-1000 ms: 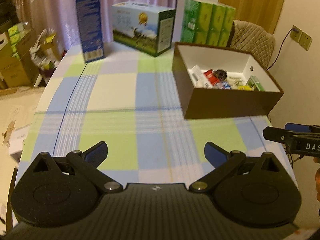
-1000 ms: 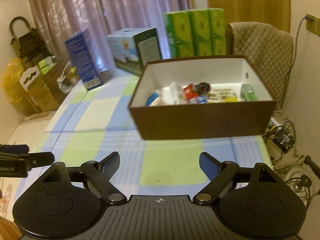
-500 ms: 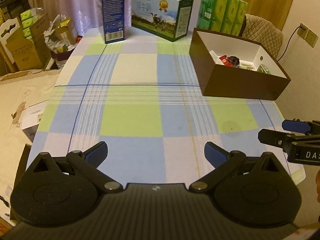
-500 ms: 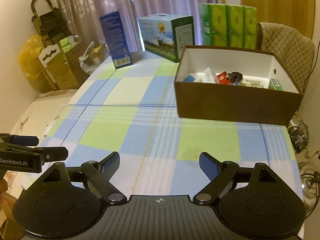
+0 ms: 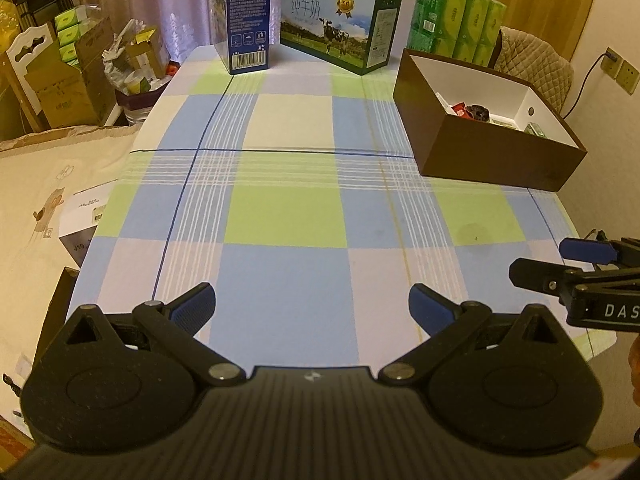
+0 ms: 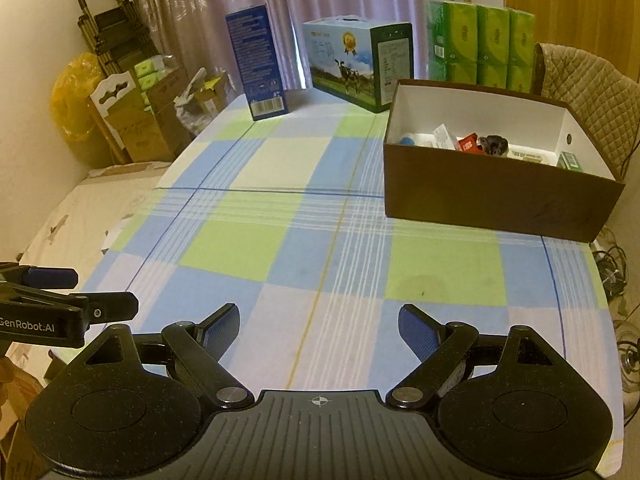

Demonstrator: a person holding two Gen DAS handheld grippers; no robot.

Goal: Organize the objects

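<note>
1. Left gripper (image 5: 312,304): we find its jaws wide apart and holding nothing, poised over the near edge of the table (image 5: 280,216).
2. Right gripper (image 6: 318,330): we find it likewise spread wide and empty, above the near edge, beside the left one.
3. Far left of the table: we note a blue carton (image 5: 246,16) standing upright.
4. Just right of it: a milk box (image 5: 340,24) printed with cows sits at an angle, apart from the blue carton.
5. Further right, at the far edge: green packs (image 6: 480,46) are stacked behind the brown box (image 6: 492,196).
6. Right side of the table: the brown box is open-topped with a white interior. We see small items (image 6: 476,144) lying inside along its floor, among them a red packet and a dark object; we cannot identify them further.
7. Beyond the box: a quilted chair (image 6: 584,80) stands at the table's far right corner.
</note>
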